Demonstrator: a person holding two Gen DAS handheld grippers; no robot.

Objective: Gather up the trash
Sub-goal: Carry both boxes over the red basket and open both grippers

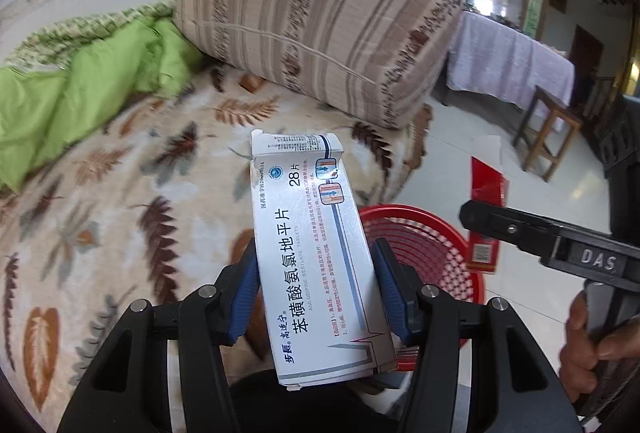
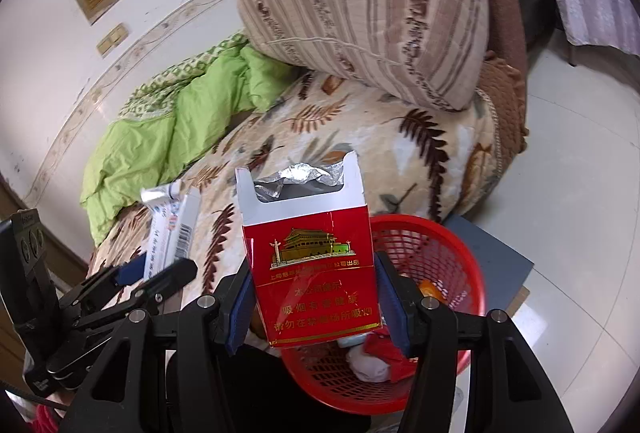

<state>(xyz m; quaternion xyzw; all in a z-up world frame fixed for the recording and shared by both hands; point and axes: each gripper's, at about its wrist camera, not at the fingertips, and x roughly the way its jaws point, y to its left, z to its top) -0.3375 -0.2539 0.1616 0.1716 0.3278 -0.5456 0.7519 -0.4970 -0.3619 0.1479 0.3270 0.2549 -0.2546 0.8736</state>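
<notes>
**2 cartons gripped beside the red basket**

While the left gripper (image 1: 316, 297) clamps a white cardboard medicine box with blue stripes and Chinese print (image 1: 316, 253) between its blue pads, the right gripper (image 2: 316, 303) pinches a red cigarette pack with a gold building printed on it (image 2: 316, 273), its lid gone and crumpled silver foil showing at the top. Both sets of jaws stand narrow, pressed against the cartons' sides.

Taking the round red plastic mesh basket (image 2: 436, 253) as landmark: in the right wrist view the cigarette pack is held over the basket's near-left rim, and only this view looks into the basket, where a white wad, a red scrap and something orange lie at the bottom. It also shows a grey flat board (image 2: 492, 253) just behind the basket, and the left gripper off to the basket's left with the medicine box seen edge-on.

In the left wrist view the medicine box covers the basket's left rim, and the right gripper reaches in from the basket's right, the person's right hand (image 1: 592, 345) wrapped around its handle.

Left of and behind the basket lies a bed under a cream blanket with brown leaf print (image 1: 120, 193), carrying a crumpled green quilt (image 1: 80, 89) and a folded striped beige quilt (image 1: 320, 29). Pale glossy floor tiles (image 2: 580, 153) spread to the basket's right. Only the left view shows a wooden stool (image 1: 548, 133) and a table draped in pale lilac cloth (image 1: 508, 61) far beyond it.
</notes>
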